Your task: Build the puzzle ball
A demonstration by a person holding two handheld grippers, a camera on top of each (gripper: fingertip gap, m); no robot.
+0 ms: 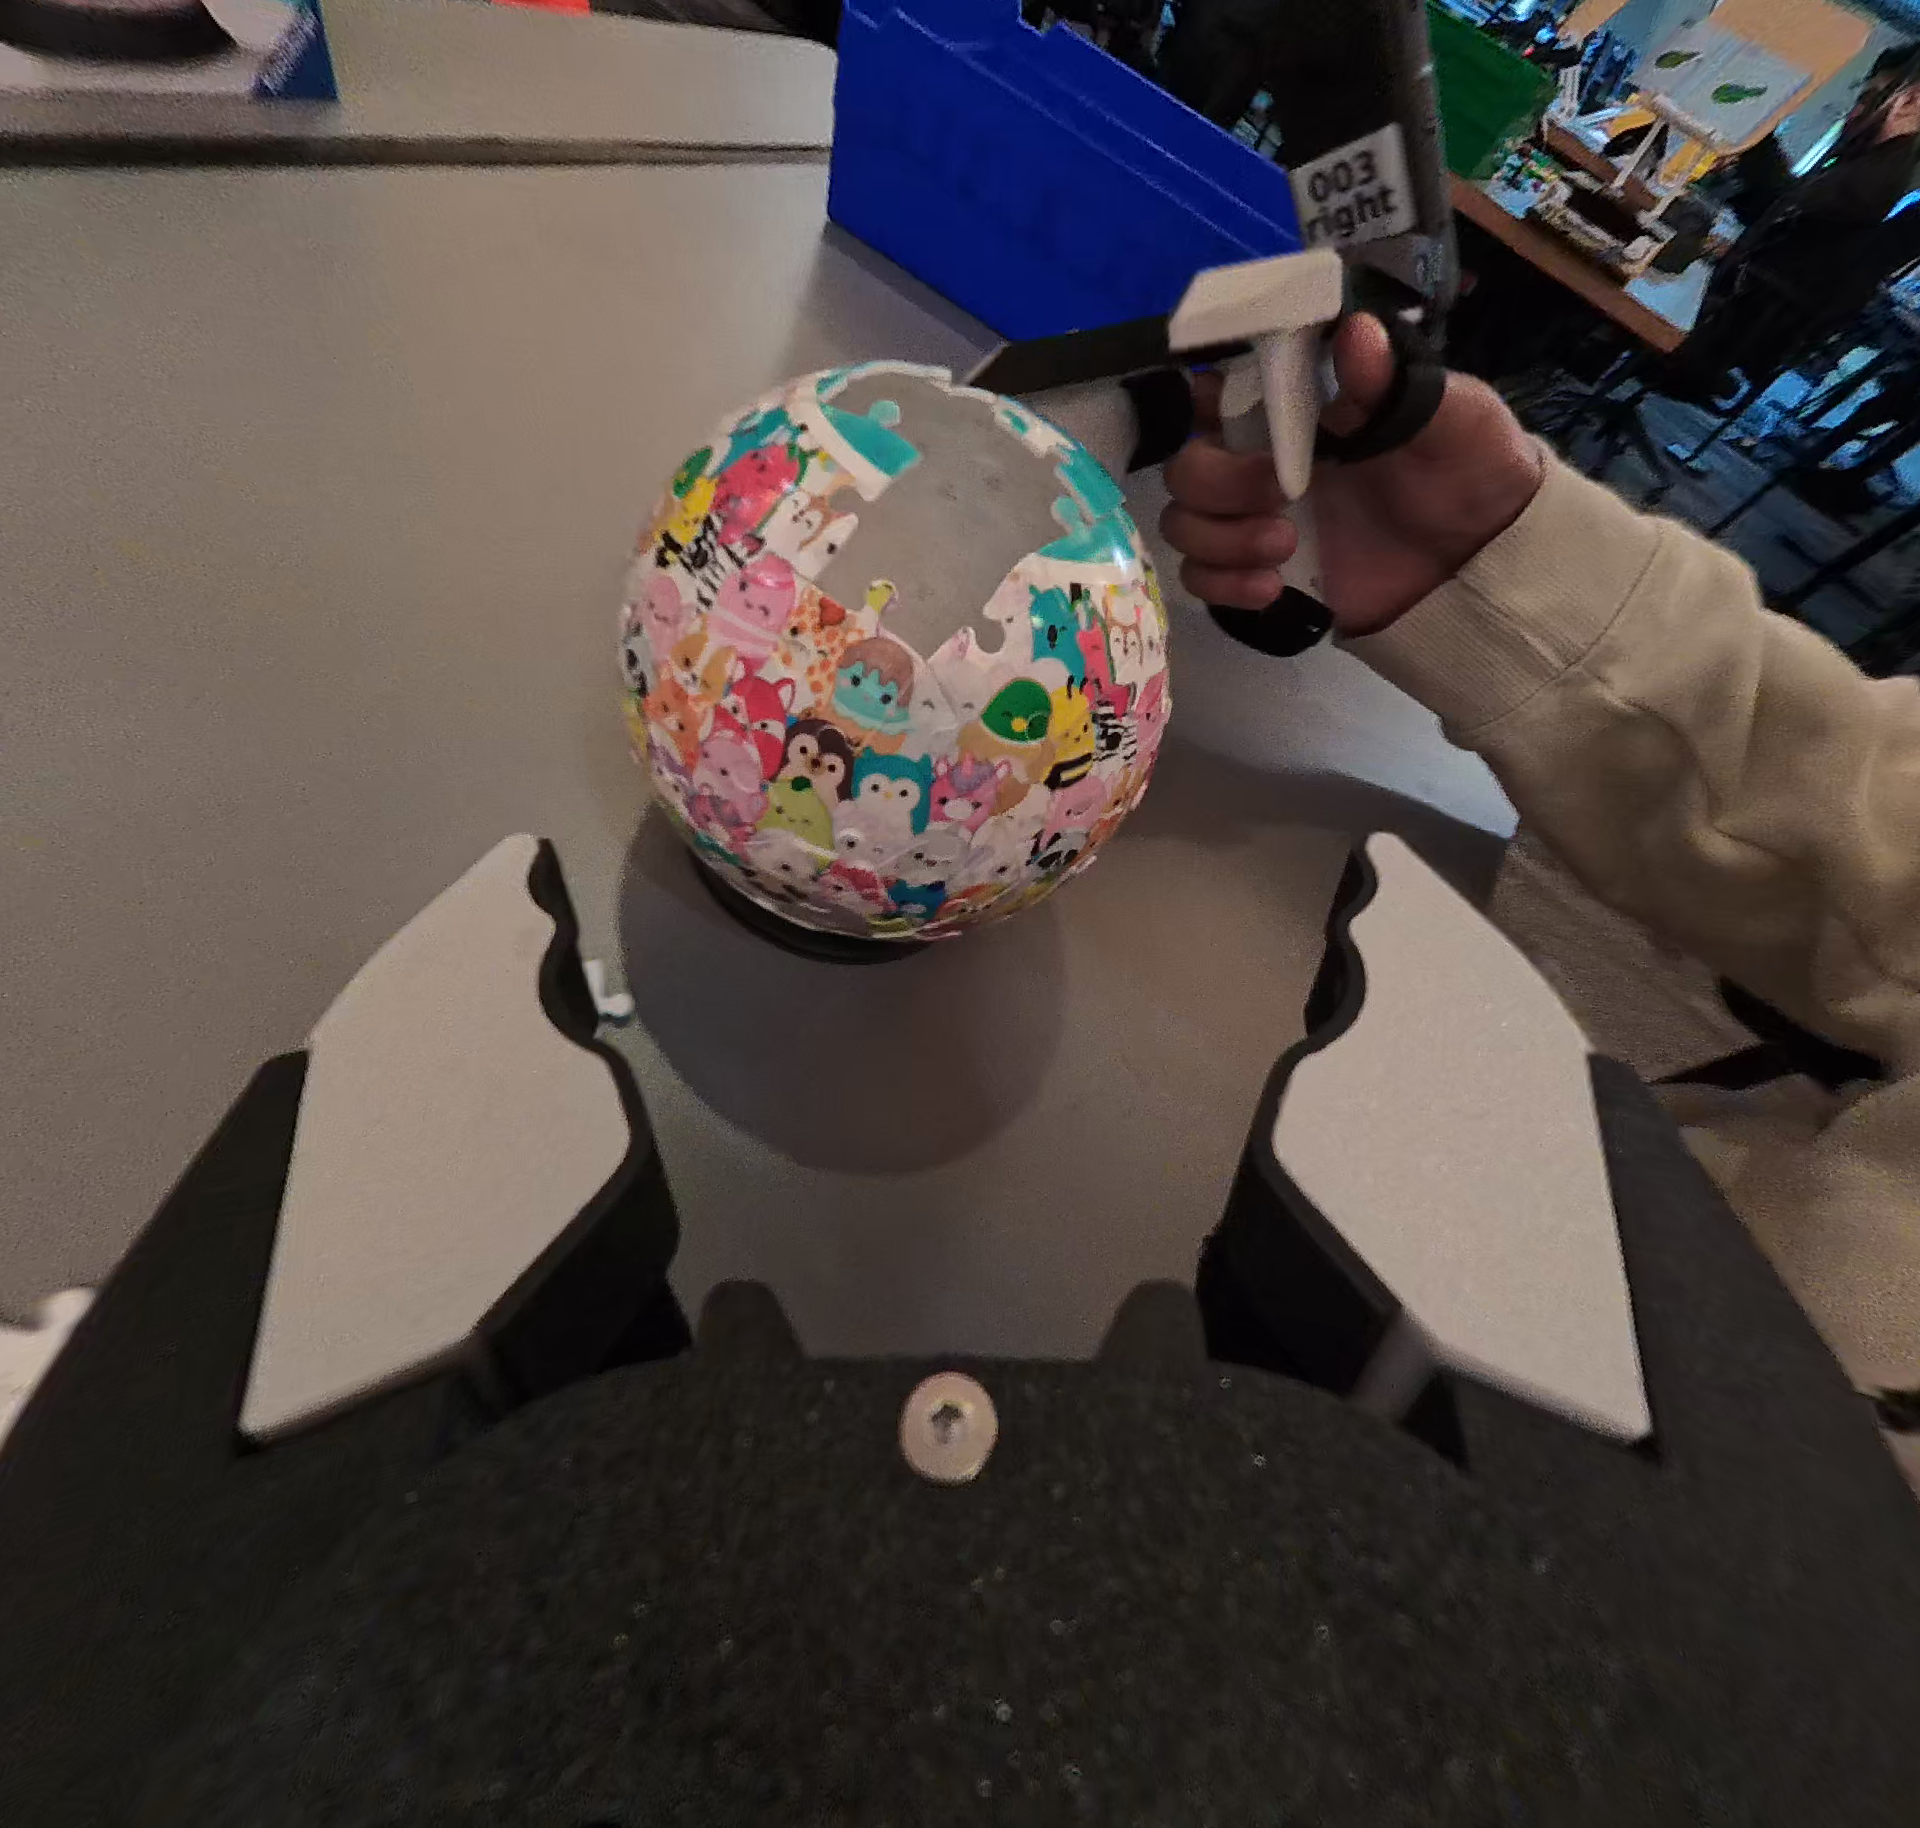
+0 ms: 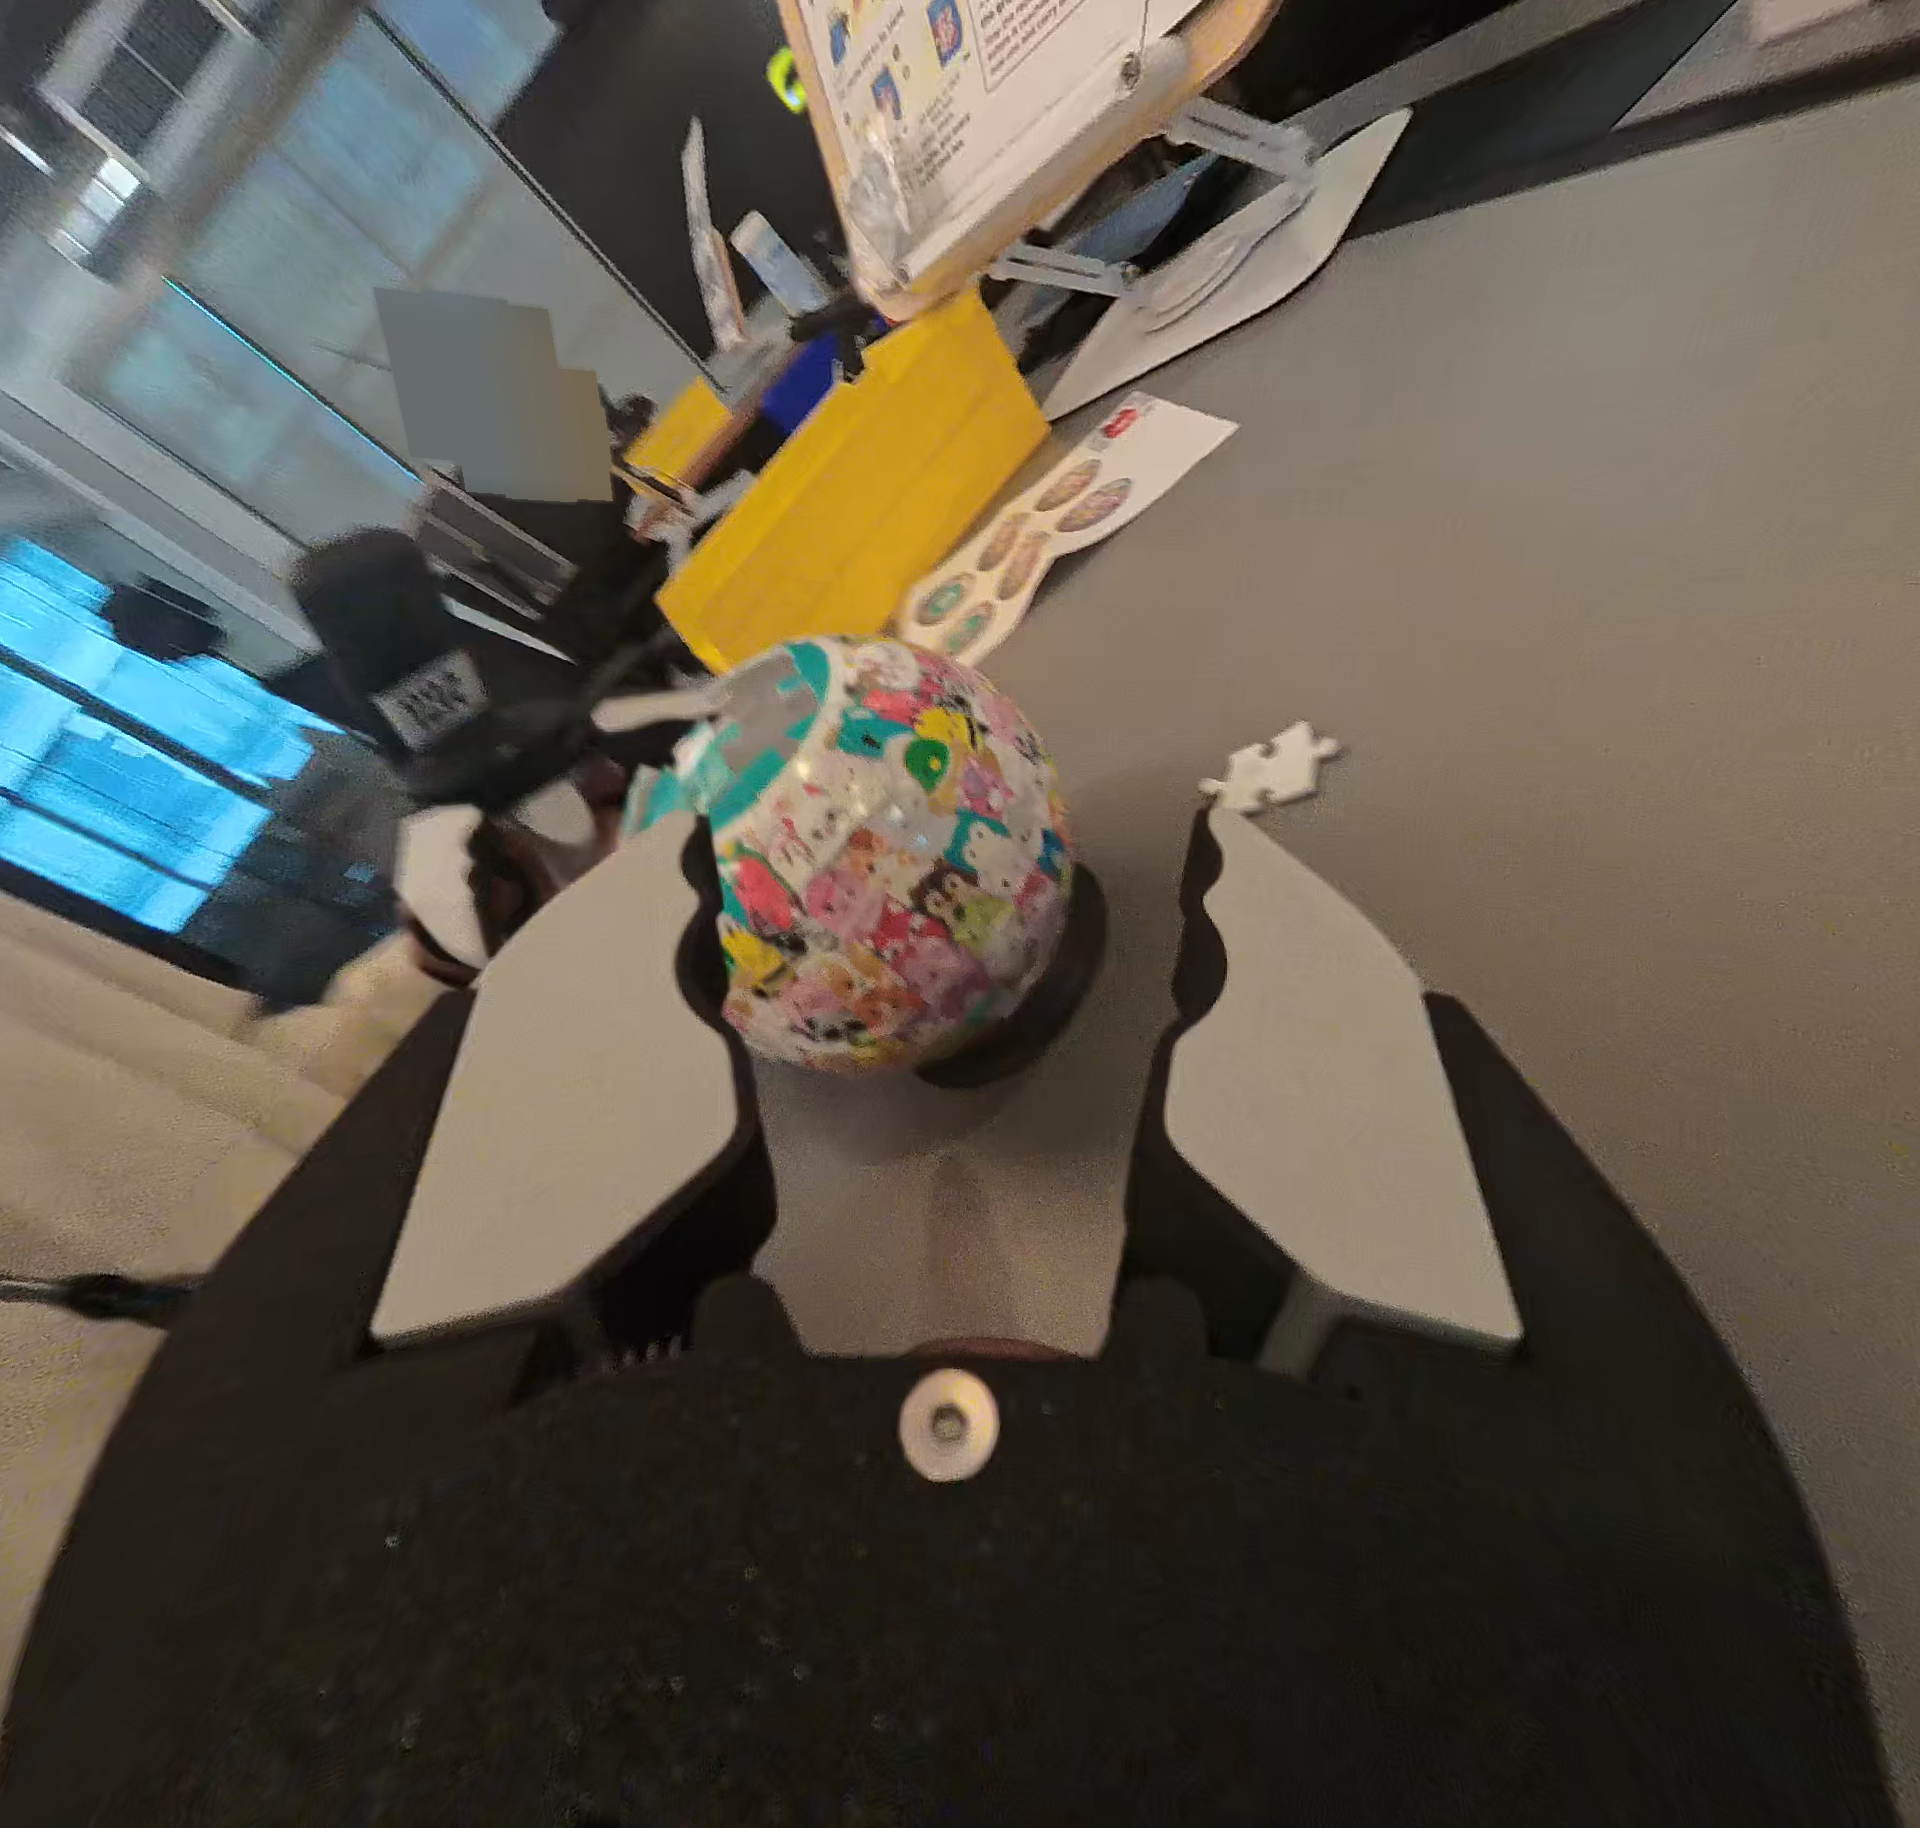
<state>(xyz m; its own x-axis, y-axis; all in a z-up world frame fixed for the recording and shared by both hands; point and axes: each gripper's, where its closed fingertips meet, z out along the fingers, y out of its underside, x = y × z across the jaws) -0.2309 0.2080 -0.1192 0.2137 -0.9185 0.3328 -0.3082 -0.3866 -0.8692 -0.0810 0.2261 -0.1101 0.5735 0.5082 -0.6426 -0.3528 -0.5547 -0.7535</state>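
Note:
The puzzle ball [image 1: 894,677] is covered in colourful cartoon figures and sits on a black ring stand [image 1: 821,937] on the grey table. A large jagged hole is open at its top. My left gripper [image 1: 951,848] is open and empty, just short of the ball. My right gripper [image 2: 940,822] is open and empty, with its fingers on either side of the ball [image 2: 904,874]. Its left finger covers the ball's left edge. In the left wrist view it [image 1: 997,370] reaches the ball's top from the right. A loose white puzzle piece [image 2: 1273,755] lies beyond the right finger.
A blue bin [image 1: 1039,168] stands behind the ball, with the puzzle box [image 1: 156,2] at the far left. A yellow bin [image 2: 862,490], a printed sheet [image 2: 1070,500] and a clipboard on a stand [image 2: 1018,64] lie beyond. The table edge [image 1: 1496,822] runs on the right.

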